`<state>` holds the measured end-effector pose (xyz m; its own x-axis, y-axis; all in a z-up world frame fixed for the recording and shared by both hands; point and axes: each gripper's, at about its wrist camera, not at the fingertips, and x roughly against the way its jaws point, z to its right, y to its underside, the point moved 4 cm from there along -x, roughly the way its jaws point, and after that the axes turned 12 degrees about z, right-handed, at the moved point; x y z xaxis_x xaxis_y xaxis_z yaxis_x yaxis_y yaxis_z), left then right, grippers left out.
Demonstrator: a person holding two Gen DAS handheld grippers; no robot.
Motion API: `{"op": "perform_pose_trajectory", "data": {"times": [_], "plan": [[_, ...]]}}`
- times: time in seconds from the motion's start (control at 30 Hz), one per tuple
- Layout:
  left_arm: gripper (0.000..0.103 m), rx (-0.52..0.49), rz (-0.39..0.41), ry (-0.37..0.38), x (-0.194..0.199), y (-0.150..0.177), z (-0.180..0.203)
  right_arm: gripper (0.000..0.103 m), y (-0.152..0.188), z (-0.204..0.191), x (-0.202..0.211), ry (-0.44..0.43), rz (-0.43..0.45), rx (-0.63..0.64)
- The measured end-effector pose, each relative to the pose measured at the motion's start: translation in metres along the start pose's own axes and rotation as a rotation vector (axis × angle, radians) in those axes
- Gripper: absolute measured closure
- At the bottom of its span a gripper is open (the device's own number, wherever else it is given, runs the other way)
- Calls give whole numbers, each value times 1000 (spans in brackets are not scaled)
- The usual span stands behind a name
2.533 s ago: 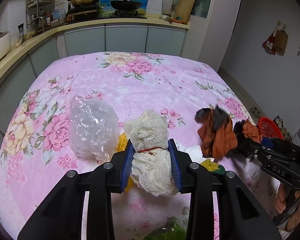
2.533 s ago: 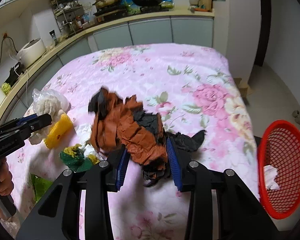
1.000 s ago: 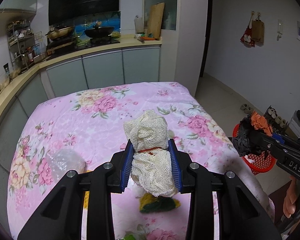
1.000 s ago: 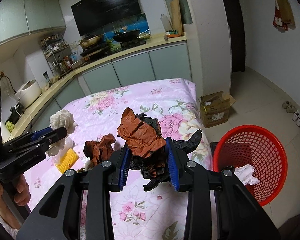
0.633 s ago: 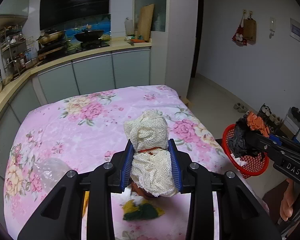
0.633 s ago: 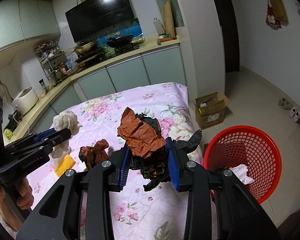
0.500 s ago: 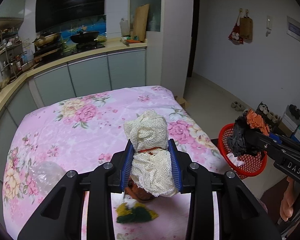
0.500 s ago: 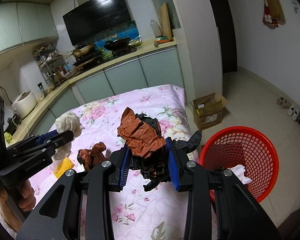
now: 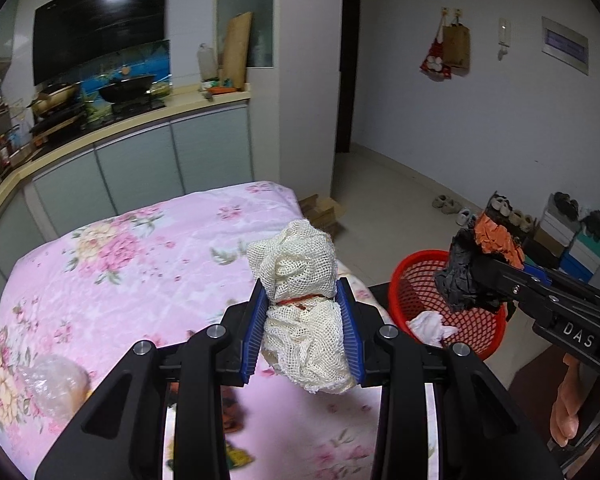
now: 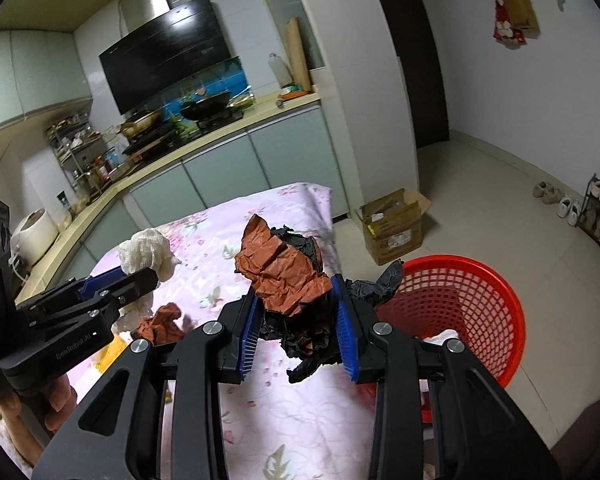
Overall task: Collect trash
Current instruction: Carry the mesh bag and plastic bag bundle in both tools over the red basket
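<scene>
My left gripper (image 9: 303, 332) is shut on a cream mesh cloth bundle (image 9: 300, 292) tied with a red band, held above the pink floral table's right end. My right gripper (image 10: 298, 330) is shut on a crumpled wad of orange and black paper (image 10: 288, 276). That wad (image 9: 476, 264) hangs over the near rim of the red mesh basket (image 9: 420, 280) in the left wrist view. The basket (image 10: 472, 304) stands on the floor right of the table and holds white crumpled tissue (image 9: 430, 326). The left gripper (image 10: 136, 276) with the mesh bundle (image 10: 148, 250) shows at left.
On the table (image 9: 120, 280) lie a clear plastic bag (image 9: 52, 388), an orange paper scrap (image 10: 162, 322) and a yellow piece (image 10: 110, 354). A cardboard box (image 10: 396, 228) sits on the floor beyond the basket. Shoes and a rack line the right wall. Kitchen counters run behind.
Both grippers have swung rightward, carrying their loads away from the table's middle toward the red basket. The basket now appears larger and closer in both views. Both grips are unchanged.
</scene>
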<state>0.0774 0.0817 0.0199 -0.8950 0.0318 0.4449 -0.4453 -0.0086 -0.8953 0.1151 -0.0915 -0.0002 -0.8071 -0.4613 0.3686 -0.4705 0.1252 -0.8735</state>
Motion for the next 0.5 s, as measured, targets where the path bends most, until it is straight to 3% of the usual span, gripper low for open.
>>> {"op": "perform_pose_trajectory", "data": {"times": [0.5], "plan": [[70,-81,-22,124,-35,-2,73,70,-6,48,13,116,27,-58]]}}
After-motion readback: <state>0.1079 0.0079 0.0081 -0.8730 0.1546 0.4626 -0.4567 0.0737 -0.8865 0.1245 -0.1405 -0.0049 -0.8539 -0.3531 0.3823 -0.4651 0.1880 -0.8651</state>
